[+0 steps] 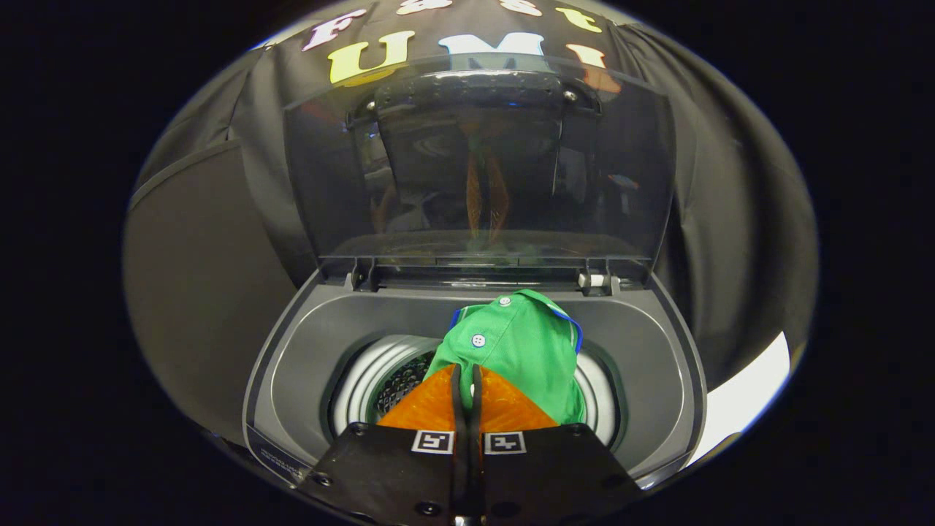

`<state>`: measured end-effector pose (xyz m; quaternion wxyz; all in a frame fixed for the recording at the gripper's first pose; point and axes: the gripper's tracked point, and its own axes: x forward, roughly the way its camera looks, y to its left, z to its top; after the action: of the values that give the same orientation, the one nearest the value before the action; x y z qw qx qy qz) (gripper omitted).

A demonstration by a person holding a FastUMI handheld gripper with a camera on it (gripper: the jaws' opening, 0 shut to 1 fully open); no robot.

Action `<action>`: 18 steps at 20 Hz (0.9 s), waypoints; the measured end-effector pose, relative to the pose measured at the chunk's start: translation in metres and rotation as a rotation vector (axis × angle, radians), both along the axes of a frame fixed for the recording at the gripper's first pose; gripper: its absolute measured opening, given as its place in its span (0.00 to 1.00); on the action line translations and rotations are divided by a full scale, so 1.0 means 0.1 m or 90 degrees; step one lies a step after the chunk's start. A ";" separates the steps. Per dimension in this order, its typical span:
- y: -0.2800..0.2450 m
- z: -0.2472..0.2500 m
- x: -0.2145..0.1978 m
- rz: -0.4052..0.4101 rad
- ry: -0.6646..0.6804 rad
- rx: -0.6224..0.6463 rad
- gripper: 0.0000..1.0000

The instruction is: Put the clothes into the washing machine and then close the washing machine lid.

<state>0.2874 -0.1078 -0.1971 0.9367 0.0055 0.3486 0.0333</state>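
A green garment [522,351] with white buttons and a blue trim is pinched between my fingers. My gripper [467,376] is shut on it and holds it over the round drum opening [380,380] of the grey top-loading washing machine [307,351]. The cloth hangs just ahead of the fingertips and hides most of the drum. The dark, see-through lid [475,161] stands upright and open behind the drum, hinged at the machine's back edge.
The booth's black cloth wall [204,277] surrounds the machine on the left, back and right. A strip of white floor or surface [745,394] shows to the right of the machine.
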 end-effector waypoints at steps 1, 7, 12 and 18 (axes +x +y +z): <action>0.00 -0.01 -0.01 0.000 0.003 -0.001 0.02; -0.08 -0.15 -0.01 -0.014 0.026 0.002 0.02; -0.05 -0.19 -0.01 -0.010 0.036 0.012 0.02; 0.01 -0.05 -0.01 -0.001 0.030 0.016 0.97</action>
<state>0.2861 -0.1068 -0.2017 0.9282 0.0184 0.3699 0.0368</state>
